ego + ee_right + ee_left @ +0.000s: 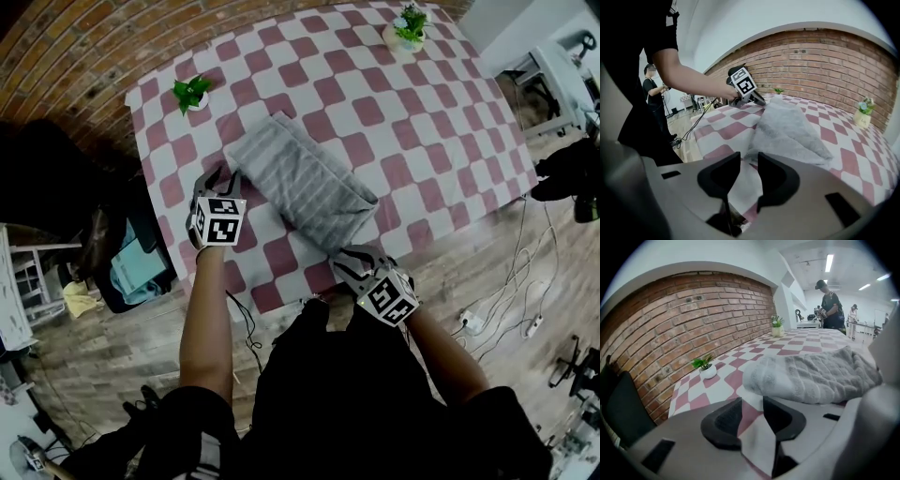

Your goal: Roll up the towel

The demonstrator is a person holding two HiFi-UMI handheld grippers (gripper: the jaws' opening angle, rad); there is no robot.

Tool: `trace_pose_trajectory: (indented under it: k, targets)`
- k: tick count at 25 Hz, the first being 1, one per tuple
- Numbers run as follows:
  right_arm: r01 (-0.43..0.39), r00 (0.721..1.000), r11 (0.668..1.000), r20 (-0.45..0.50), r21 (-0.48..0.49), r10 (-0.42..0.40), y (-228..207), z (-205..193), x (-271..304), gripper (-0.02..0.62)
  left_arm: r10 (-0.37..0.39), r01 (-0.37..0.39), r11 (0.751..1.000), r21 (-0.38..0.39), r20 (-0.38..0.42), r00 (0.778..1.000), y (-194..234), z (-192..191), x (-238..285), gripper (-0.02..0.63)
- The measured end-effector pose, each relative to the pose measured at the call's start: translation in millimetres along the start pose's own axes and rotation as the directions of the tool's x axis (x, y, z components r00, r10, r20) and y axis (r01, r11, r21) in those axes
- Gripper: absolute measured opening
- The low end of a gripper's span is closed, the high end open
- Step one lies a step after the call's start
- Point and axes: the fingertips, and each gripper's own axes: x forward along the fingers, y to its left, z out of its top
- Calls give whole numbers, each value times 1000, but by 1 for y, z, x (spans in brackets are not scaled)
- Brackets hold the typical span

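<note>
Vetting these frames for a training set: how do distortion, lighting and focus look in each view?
Head view: table edges bow outward, towel sharp and evenly lit. Left gripper view: fisheye curves the brick wall, corners go black, ceiling lights glare. Right gripper view: same curvature, the right claw close up looks soft.

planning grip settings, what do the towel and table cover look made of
Towel: probably grey terry cloth, matte and soft; fuzzy ribbed pile, limp folds. Table cover: thin sheet in pink-and-white checks, smooth, lying flat; cloth or vinyl, the look leaves it open.
</note>
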Motion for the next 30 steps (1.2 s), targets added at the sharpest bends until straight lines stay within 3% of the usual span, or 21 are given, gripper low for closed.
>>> trace_pose_trajectory:
  k: [7, 11, 15, 17, 19, 23, 26, 28, 30]
  targets:
    - [32, 997, 996, 68, -81, -26, -42, -1, -47, 150, -18, 20, 1000, -15, 84, 996, -28, -7, -88, 218]
    - [-29, 995, 988, 85, -152, 42, -62, -1, -51, 151, -76, 89, 993, -84, 138, 987, -89, 1, -121, 233]
    - [-109, 992, 938, 23, -330, 124, -74, -5, -41, 167, -140, 152, 984, -88, 135, 981, -159, 14, -129, 238]
    - [-150, 987, 880, -18, -451, 160, -80, -9, -35, 179, -171, 178, 982, -58, 109, 979, -192, 18, -129, 240]
    - [-189, 980, 797, -60, -573, 190, -84, -13, -30, 193, -201, 204, 979, -29, 84, 976, -220, 23, -130, 239]
    - [-249, 964, 574, -141, -780, 227, -92, -22, -20, 206, -241, 239, 968, 79, 13, 970, -267, 23, -126, 238]
    - [-274, 954, 421, -188, -865, 234, -99, -31, -14, 204, -256, 260, 956, 135, -48, 966, -290, 20, -117, 229]
    - [-295, 947, 372, -217, -880, 236, -105, -35, -9, 202, -258, 267, 954, 139, -80, 963, -297, 18, -108, 226]
    - [-315, 940, 356, -237, -880, 245, -110, -37, -4, 202, -246, 262, 953, 152, -112, 963, -297, 17, -99, 221]
